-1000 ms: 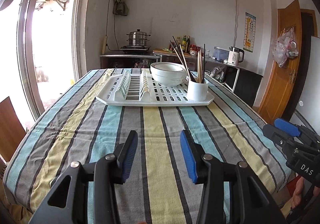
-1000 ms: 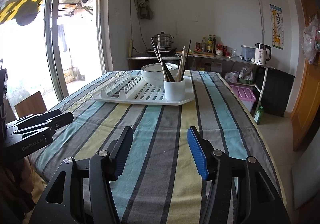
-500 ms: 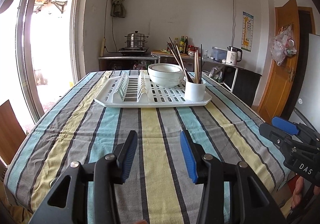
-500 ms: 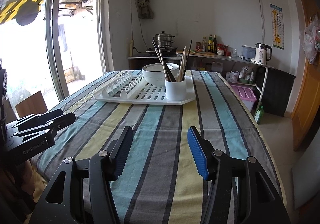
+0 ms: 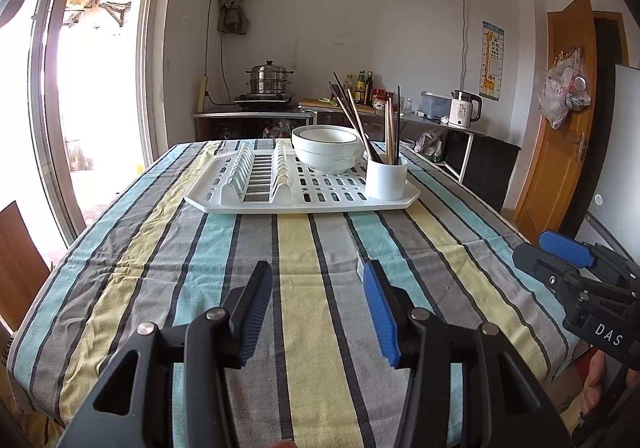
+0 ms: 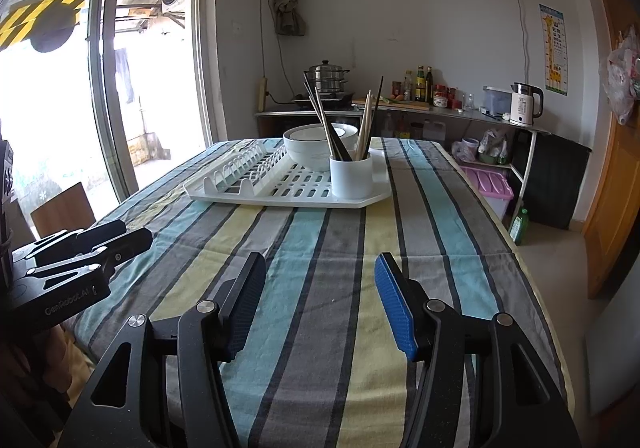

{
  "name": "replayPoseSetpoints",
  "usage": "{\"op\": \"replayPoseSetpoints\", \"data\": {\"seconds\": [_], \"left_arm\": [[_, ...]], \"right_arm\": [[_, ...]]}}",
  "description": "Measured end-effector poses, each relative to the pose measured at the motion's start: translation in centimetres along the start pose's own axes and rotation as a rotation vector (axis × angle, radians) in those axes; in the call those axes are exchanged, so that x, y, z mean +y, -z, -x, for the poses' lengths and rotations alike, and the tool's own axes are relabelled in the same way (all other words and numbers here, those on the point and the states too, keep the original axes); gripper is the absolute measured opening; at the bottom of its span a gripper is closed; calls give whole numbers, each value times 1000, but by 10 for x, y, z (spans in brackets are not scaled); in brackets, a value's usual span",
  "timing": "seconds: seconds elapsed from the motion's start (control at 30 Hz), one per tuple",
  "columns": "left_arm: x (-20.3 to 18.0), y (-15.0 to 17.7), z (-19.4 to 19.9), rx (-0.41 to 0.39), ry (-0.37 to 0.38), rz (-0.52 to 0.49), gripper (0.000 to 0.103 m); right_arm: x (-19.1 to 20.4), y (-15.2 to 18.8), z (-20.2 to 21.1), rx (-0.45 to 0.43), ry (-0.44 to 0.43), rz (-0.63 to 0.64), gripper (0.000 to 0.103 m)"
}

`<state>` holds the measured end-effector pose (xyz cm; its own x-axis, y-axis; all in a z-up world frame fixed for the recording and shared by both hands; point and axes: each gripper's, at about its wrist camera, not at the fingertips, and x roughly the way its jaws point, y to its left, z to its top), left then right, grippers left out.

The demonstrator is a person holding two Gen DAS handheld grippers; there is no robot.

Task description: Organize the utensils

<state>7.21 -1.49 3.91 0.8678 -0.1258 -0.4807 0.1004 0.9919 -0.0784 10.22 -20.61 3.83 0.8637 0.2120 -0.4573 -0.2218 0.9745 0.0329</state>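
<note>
A white dish rack [image 5: 256, 204] [image 6: 248, 192] lies on the striped tablecloth at the far half of the table. On it stand stacked white bowls [image 5: 325, 148] [image 6: 308, 146] and a white cup [image 5: 386, 178] [image 6: 351, 176] holding several chopsticks [image 5: 352, 116] [image 6: 326, 120], dark and pale. My left gripper [image 5: 318, 280] is open and empty over the near table. My right gripper [image 6: 320, 272] is open and empty, also well short of the rack. Each gripper shows at the edge of the other's view.
The striped table [image 5: 168, 268] ends near both grippers. A sliding glass door [image 6: 60, 108] is at the left. A counter [image 6: 400, 108] with a steamer pot, bottles and a kettle runs along the back wall. A wooden door [image 5: 560, 108] is at the right.
Both views have shifted slightly; the rack sits a little lower in the left wrist view. Both grippers stay open and empty.
</note>
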Motion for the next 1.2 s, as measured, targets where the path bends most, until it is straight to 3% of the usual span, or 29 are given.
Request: {"op": "replayPoseSetpoints", "data": {"seconds": [1.2], "left_arm": [[-2, 4, 1, 7, -3, 2, 55]], "right_arm": [[1, 2, -1, 6, -6, -1, 57]]}}
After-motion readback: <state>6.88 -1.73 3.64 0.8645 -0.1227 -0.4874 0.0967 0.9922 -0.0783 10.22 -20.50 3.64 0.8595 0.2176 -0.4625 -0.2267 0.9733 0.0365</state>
